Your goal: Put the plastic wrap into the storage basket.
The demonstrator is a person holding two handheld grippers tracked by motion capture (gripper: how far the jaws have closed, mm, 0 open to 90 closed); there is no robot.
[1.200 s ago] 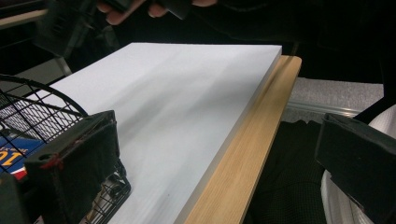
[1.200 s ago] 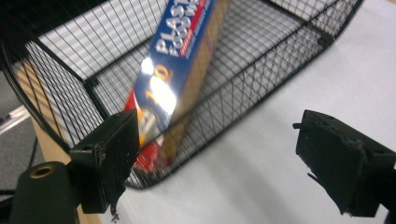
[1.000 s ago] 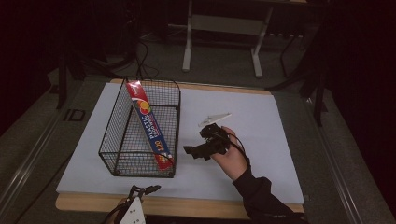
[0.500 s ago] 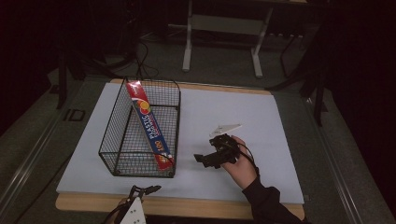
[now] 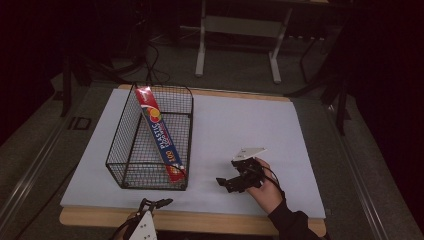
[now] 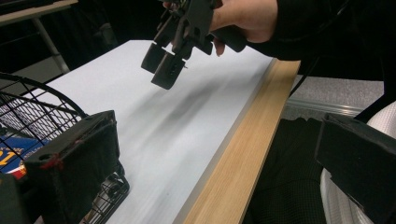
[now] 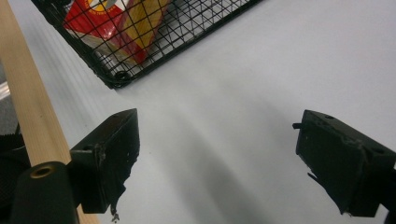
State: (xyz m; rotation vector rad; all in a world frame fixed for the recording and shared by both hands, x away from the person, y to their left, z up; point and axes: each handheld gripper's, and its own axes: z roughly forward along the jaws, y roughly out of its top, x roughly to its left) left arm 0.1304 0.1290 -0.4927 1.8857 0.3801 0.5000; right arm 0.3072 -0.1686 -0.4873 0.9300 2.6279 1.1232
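Fingers of our right gripper (image 5: 226,183) stand spread wide with nothing between them, low over the bare white desk top (image 5: 240,125) in the lower right of the high view; in the right gripper view only white surface lies between the two black pads (image 7: 112,154). Fingers of our left gripper (image 5: 157,203) at the bottom edge are likewise parted and empty, as the left gripper view shows.

The long red and blue cardboard box of plastic wrap (image 5: 160,136) leans on a slant inside the black wire basket (image 5: 131,181) at centre left, one end raised to the far rim, the other down at the near right corner.

We judge the box already placed and the right hand free between steps. Any next move toward the basket calls for lifting over its wire wall.

Room is generous: the whole right half of the desk lies open. The pale wooden front edge (image 5: 200,220) runs close below both grippers.
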